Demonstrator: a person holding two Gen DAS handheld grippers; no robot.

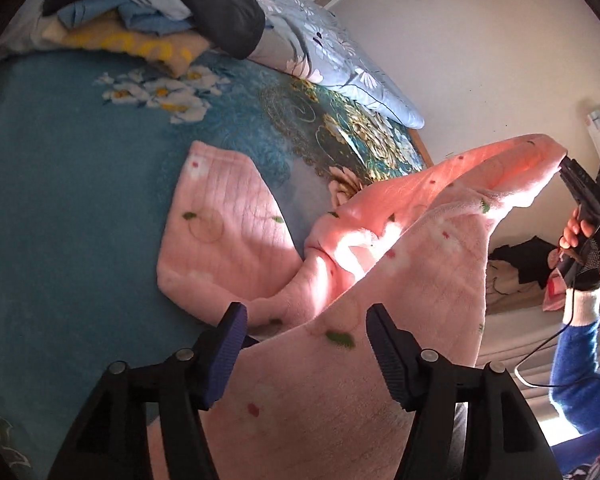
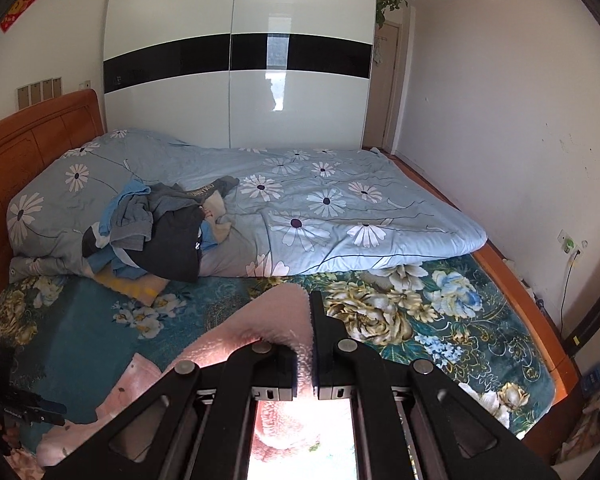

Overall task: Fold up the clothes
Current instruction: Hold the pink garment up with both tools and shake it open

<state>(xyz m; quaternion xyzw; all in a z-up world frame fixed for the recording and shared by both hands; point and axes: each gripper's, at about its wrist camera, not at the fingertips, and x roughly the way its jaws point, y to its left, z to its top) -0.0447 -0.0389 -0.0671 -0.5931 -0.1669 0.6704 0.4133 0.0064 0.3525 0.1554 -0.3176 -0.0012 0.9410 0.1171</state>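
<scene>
A pink fleece garment (image 1: 340, 248) with small flower prints is shown partly spread on the teal floral blanket (image 1: 60, 200) of the bed. One end lies flat on the blanket; the other is lifted at the right. The left tongs (image 1: 304, 344) stand released, fabric lying between the parted fingers without being pressed. The right tongs (image 2: 311, 344) are clenched on an edge of the garment, which is raised above the bed. A pile of unfolded clothes (image 2: 156, 228) rests near the headboard, against a pale blue daisy-print quilt (image 2: 320, 200).
</scene>
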